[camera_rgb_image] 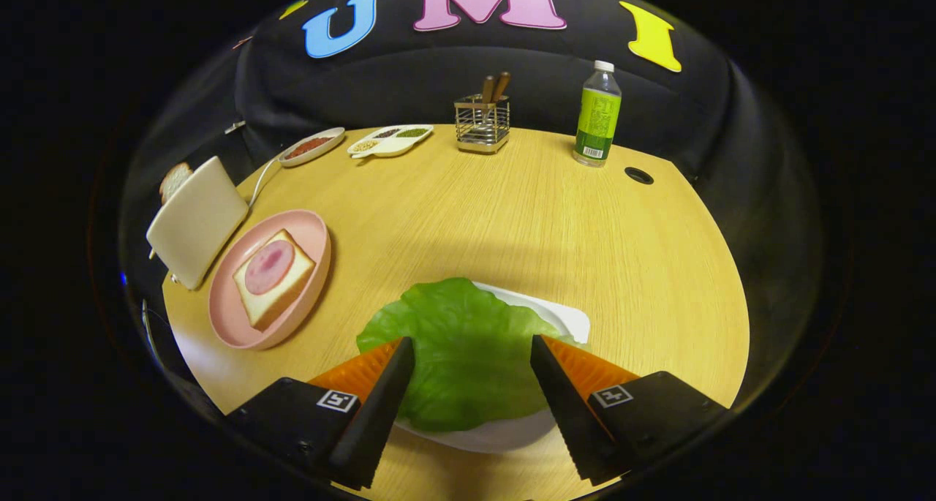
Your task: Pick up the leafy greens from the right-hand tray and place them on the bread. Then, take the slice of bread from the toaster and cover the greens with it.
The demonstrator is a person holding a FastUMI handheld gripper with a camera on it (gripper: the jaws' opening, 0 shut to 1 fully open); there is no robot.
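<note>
While hand-held gripper (472,347) wide over greens (461,347), wooden table (526,216).

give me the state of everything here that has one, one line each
gripper: open, fingers either side of the lettuce
lettuce: lying flat on the white tray
bread on pink plate: topped with a ham slice, no greens yet
toaster: bread slice sticking out
bottle: upright, capped

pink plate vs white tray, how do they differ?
The pink plate is round and holds bread topped with a meat slice; the white tray holds the lettuce. The plate sits beside the toaster; the tray lies between the open gripper fingers. Both rest on the table.
</note>
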